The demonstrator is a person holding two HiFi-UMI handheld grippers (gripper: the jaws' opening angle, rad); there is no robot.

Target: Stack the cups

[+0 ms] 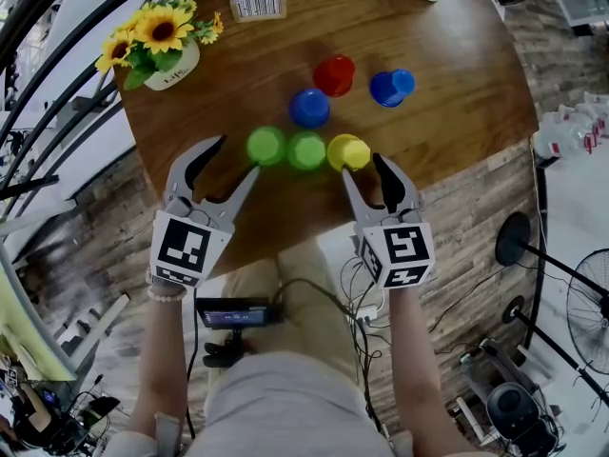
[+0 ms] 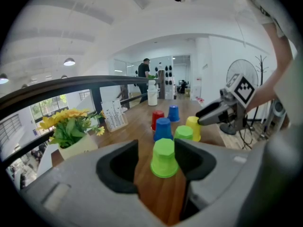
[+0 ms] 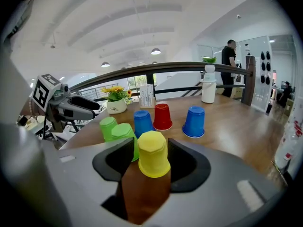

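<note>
- The left claw [image 1: 235, 158] is wide open and holds nothing. Seen along its jaws, a lime-green plastic cup [image 2: 164, 157] stands upside down in the gap, closer to the jaw on the view's right.
- From the head view that cup sits just past the jaw tips rather than deep between them. Whether one tip brushes it I cannot tell.
- The right claw [image 1: 365, 171] is wide open too, with nothing gripped. An upturned yellow plastic cup [image 3: 152, 154] stands at the mouth of its jaws, with a gap at each side.
- All six cups rest rim-down and unstacked on the round brown wooden bench [image 1: 447, 112].
- A second lime-green plastic cup [image 1: 306, 150] stands between the first green one and the yellow one, the three forming a row near the bench's near edge.
- Behind that row stand a blue plastic cup [image 1: 309, 108], a red plastic cup [image 1: 334, 74] and, off to the right, a second blue plastic cup [image 1: 390, 87].
- A white pot of yellow sunflowers [image 1: 162, 46] stands at the far left.
</note>
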